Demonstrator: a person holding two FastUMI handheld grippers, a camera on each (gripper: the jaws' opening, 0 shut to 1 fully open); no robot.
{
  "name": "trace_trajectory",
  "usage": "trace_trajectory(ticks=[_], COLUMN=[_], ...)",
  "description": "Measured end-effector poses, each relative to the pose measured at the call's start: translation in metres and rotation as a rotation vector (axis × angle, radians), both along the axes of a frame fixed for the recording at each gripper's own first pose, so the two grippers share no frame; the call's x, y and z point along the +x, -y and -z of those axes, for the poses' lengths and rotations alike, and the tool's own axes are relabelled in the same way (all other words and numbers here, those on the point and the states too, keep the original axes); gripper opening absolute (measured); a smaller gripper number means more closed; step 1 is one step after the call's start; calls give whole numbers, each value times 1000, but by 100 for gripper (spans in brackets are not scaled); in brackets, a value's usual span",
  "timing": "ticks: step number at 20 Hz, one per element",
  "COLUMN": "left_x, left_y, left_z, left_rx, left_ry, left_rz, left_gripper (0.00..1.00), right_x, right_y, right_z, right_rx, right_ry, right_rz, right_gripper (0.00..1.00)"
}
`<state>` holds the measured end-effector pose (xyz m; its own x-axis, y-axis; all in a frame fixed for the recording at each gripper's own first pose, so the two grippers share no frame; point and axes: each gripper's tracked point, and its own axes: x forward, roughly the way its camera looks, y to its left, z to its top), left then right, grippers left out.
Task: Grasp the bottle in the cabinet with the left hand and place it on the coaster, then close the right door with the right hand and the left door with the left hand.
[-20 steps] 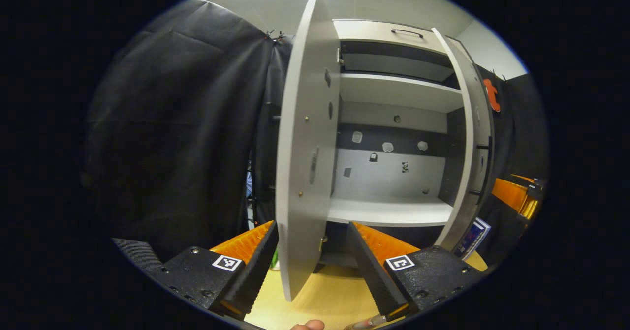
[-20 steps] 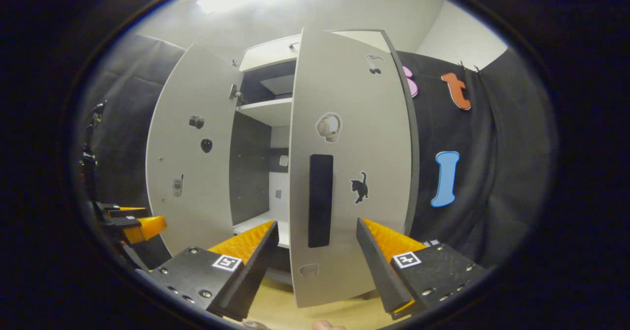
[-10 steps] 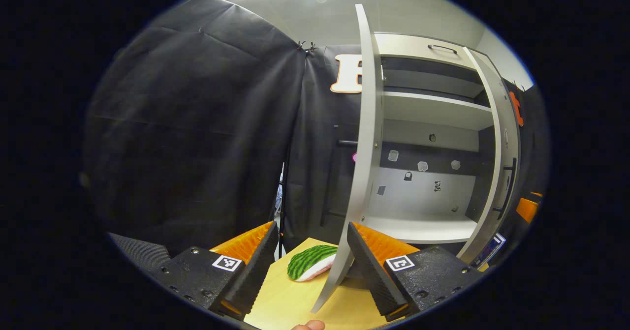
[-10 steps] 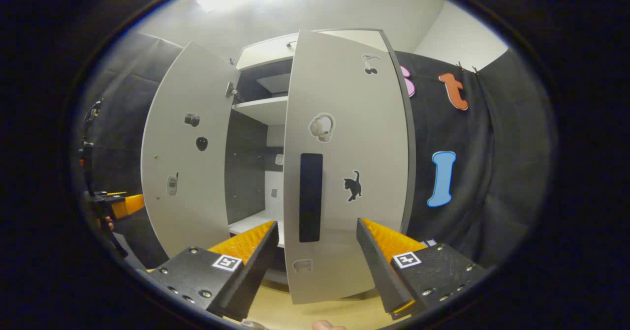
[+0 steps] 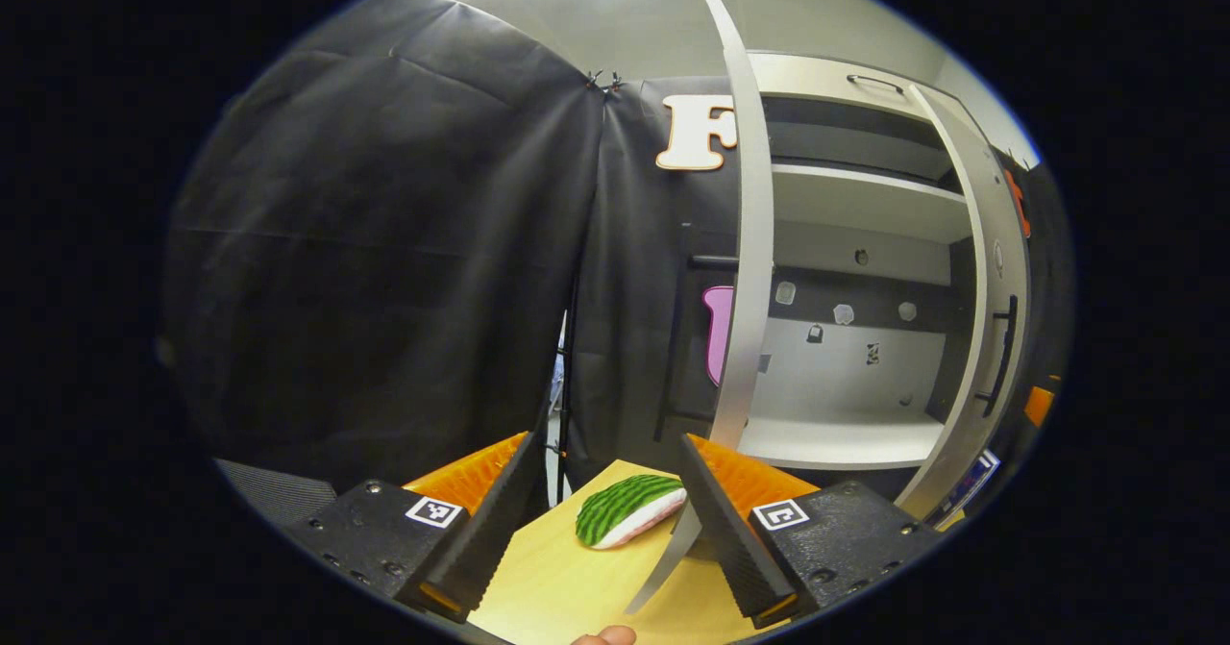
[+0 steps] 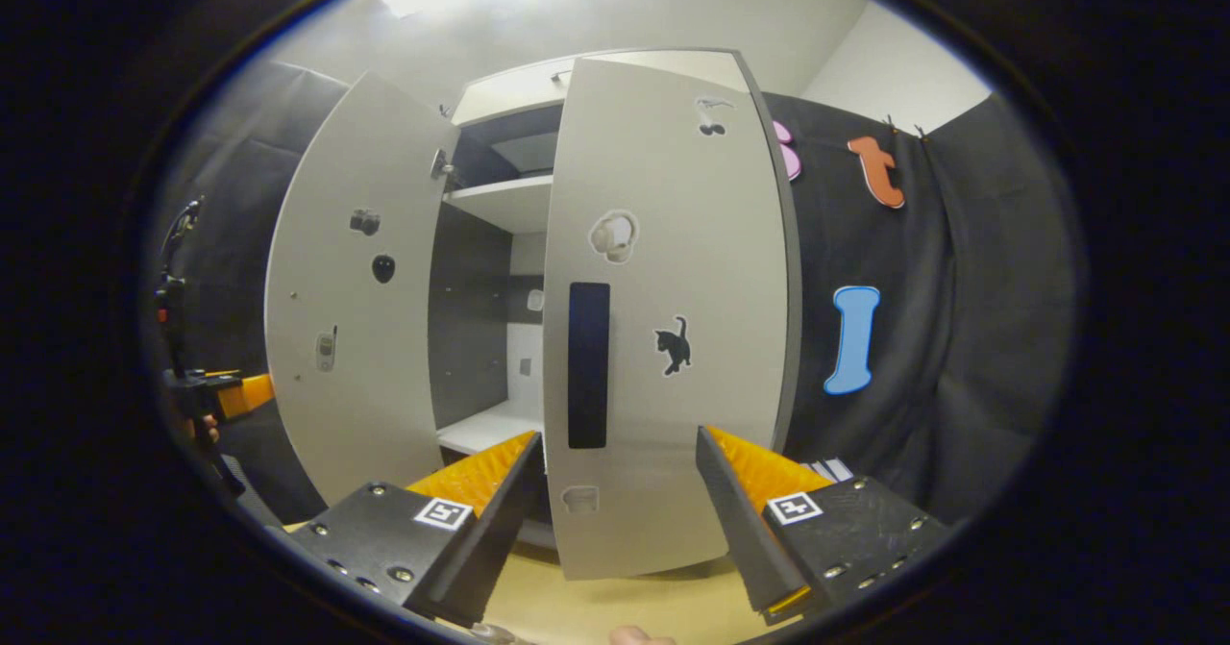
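Note:
In the left gripper view my left gripper (image 5: 608, 445) is open and holds nothing. Between its fingers, on the wooden table (image 5: 567, 587), lies a watermelon-patterned coaster (image 5: 629, 510). The grey cabinet's left door (image 5: 750, 241) stands edge-on just right of centre, close to the right finger. Behind it the shelves (image 5: 836, 438) are bare. In the right gripper view my right gripper (image 6: 620, 438) is open, right in front of the outer face of the right door (image 6: 692, 270) with its black handle (image 6: 588, 364). The left door (image 6: 356, 289) stands wide open, and the left gripper (image 6: 231, 393) is beside it.
Black cloth (image 5: 384, 241) hangs along the booth's left side and behind the cabinet. The right door (image 5: 990, 270) with its handle (image 5: 1004, 347) stands ajar at the far right of the left gripper view. A fingertip (image 5: 601, 636) shows at the bottom edge.
My left gripper has swung left, out from facing the cabinet's inside to the left door's edge, bringing the coaster into sight. The right door has drifted slightly left in the right gripper view.

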<state>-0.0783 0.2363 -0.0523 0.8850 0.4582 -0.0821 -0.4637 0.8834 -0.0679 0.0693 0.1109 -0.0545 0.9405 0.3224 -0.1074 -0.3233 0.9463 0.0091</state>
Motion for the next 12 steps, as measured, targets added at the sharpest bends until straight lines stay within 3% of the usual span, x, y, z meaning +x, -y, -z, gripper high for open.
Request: trace_trajectory(ticks=[3, 12], left_x=[-1, 5], left_y=[-1, 3], left_z=[6, 17], left_rx=[-11, -168], left_ry=[-8, 46], left_rz=[6, 8], left_gripper=[94, 94], right_x=[2, 7], right_y=[2, 12], right_z=[3, 9], right_rx=[-1, -9], right_ry=[-9, -21], right_rz=[8, 36], right_gripper=[96, 96])
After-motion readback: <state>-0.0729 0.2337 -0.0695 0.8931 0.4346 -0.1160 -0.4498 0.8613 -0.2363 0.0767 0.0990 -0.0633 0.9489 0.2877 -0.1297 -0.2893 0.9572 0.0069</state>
